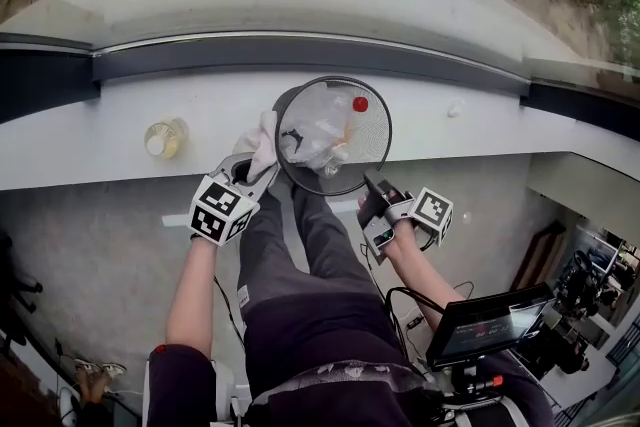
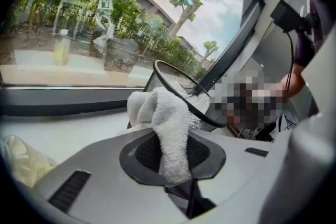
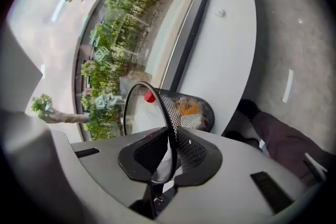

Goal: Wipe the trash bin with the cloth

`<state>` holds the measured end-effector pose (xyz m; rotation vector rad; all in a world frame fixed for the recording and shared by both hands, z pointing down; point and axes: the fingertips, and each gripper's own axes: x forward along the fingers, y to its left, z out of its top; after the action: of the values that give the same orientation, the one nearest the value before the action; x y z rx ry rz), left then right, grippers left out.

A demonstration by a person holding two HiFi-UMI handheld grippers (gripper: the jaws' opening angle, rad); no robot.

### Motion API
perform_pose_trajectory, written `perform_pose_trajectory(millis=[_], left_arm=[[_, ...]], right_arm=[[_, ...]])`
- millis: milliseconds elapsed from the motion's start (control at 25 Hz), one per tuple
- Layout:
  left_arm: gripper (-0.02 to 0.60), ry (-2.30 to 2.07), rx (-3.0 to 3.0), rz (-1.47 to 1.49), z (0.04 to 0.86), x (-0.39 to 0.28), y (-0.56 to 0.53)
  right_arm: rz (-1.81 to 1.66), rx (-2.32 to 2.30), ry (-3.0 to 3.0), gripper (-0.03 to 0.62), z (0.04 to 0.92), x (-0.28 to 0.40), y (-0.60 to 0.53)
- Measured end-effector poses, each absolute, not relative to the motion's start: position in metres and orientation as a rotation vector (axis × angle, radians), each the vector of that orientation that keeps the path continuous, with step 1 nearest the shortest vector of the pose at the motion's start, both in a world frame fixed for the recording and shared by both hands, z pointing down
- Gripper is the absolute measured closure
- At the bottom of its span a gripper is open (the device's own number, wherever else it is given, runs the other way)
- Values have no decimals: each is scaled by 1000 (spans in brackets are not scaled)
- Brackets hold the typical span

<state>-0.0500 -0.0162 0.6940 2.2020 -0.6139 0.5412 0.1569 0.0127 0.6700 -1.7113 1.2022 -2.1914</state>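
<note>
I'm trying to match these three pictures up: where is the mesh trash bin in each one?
Head view: trash bin at centre, at the white ledge's near edge.
Left gripper view: trash bin centre right, behind the cloth.
Right gripper view: trash bin lower centre, rim nearest the camera.
Shared landmark: the white ledge, in all three.

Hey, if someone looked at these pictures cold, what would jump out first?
A black mesh trash bin with litter inside, at the white window ledge. The left gripper holds a white cloth at its left rim, and the right gripper clamps the near rim.
</note>
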Motion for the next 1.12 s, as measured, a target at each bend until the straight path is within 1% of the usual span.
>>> perform_pose_trajectory(millis=[80,200,280,400,520,640,680,800,1000,1120], left_arm=[[522,-665,2169,503,690,-49,-14],[522,-720,2170,486,685,-47,-21],[522,-726,2196,500,683,-47,-30],[522,-717,2237,501,679,-46,-50],[522,-714,2264,477,676,-45,-69],[522,-759,2275,514,678,-54,-84],[522,-770,2276,527,679,-57,-88],[522,-793,2293,568,684,-63,-97],[522,-780,2279,532,688,-64,-75],[522,-759,2262,497,691,-51,-59]], right_arm=[[-2231,-1716,1257,543,670,150,19],[-2250,-1777,1590,542,666,146,14],[-2198,-1867,1845,539,660,152,-1],[-2070,-2008,2186,511,655,166,-31],[-2051,-2066,2299,511,663,181,-57],[-2189,-1955,2242,514,675,177,-66],[-2221,-1913,2192,535,677,173,-66],[-2262,-1841,1864,548,680,165,-61],[-2301,-1691,1255,531,689,149,-15],[-2411,-1592,1115,539,691,121,18]])
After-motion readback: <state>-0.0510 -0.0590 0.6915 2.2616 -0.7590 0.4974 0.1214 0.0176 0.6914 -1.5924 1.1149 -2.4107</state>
